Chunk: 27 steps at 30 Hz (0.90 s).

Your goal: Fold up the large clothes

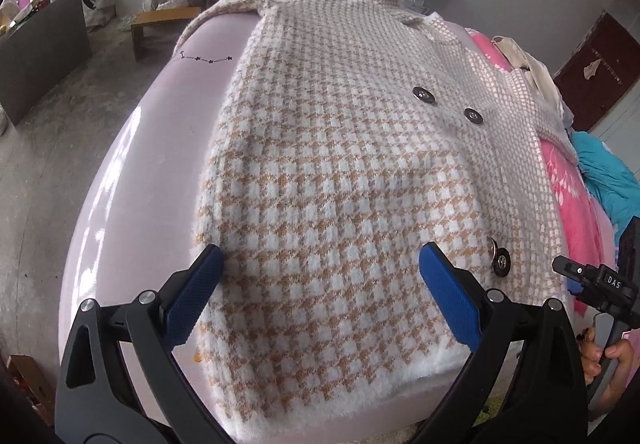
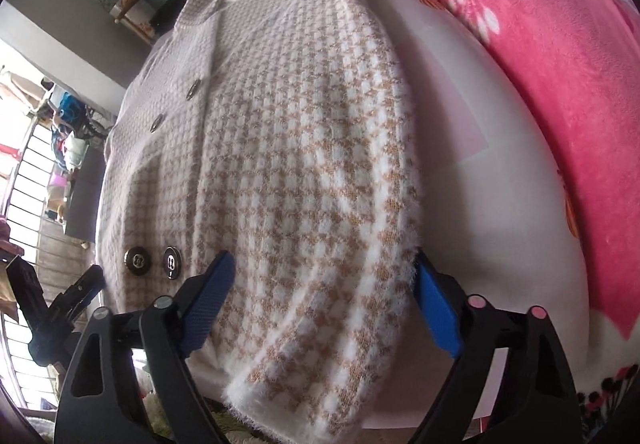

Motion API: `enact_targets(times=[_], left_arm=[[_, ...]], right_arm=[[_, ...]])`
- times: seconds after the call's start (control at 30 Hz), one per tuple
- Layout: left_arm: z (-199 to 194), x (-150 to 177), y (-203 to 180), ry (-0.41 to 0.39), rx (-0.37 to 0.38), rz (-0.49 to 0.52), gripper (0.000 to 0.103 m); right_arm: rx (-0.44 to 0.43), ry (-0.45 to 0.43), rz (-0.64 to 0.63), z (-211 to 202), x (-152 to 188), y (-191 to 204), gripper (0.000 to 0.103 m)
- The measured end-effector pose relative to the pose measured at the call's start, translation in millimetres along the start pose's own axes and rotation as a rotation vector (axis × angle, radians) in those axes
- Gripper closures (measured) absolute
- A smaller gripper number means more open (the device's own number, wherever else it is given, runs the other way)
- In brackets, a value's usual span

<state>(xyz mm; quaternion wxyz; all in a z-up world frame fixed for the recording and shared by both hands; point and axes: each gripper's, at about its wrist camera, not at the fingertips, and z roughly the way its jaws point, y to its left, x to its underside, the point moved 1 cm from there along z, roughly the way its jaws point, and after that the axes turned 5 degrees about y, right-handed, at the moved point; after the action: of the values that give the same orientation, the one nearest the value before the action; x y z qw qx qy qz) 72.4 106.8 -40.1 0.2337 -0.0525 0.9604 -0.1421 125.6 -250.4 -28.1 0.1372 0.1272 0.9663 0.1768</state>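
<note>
Left tool (image 1: 320,272) is hanging low over the hem end of the houndstooth coat (image 1: 340,164), its blue pads spread wide apart with nothing pinched between them; the knit is lying flat under the gap, so the tool seems to be lining up for a grab at the lower edge. The coat is lying spread front-up, buttons showing, on a pale lilac bed (image 1: 132,164), collar at the far end, which suits a lengthwise fold. At the picture's right edge a hand (image 1: 608,360) is gripping the other tool's handle.

Right tool (image 2: 324,276) is also standing apart, straddling the coat's (image 2: 288,164) right side strip (possibly a sleeve laid along the body). One pad is sitting at the fuzzy outer edge; whether it is touching is hard to say. A pink blanket (image 2: 540,84) is lying beside it.
</note>
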Motion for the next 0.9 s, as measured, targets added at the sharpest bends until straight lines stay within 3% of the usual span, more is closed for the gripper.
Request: enact_targets(times=[0.13, 0.27, 0.47, 0.6, 0.67, 0.73, 0.83, 0.9], left_arm=[[-21, 4, 5, -0.058, -0.047, 0.012, 0.008], [-21, 9, 22, -0.032, -0.112, -0.033, 0.009], [-11, 20, 36, 0.024, -0.101, -0.094, 0.050], [-2, 24, 33, 0.020, -0.129, -0.097, 0.053], [0, 23, 33, 0.006, -0.146, -0.102, 0.056], [2, 21, 30, -0.011, -0.176, -0.096, 0.065], [1, 17, 19, -0.018, -0.231, -0.049, 0.090], [-11, 16, 9, -0.043, -0.254, -0.002, 0.096]], right_arm=[[-0.049, -0.001, 0.039, -4, 1, -15, 0.040], [-0.089, -0.010, 0.062, -5, 4, -25, 0.050], [-0.129, 0.012, 0.064, -3, 10, -34, 0.068], [-0.131, -0.001, 0.027, 0, 9, -32, 0.073], [-0.125, -0.015, -0.002, 4, 7, -30, 0.080], [-0.109, -0.029, -0.044, 7, 6, -26, 0.086], [-0.064, -0.043, -0.120, -1, 4, -17, 0.093], [-0.043, -0.078, -0.160, -18, 2, -12, 0.095]])
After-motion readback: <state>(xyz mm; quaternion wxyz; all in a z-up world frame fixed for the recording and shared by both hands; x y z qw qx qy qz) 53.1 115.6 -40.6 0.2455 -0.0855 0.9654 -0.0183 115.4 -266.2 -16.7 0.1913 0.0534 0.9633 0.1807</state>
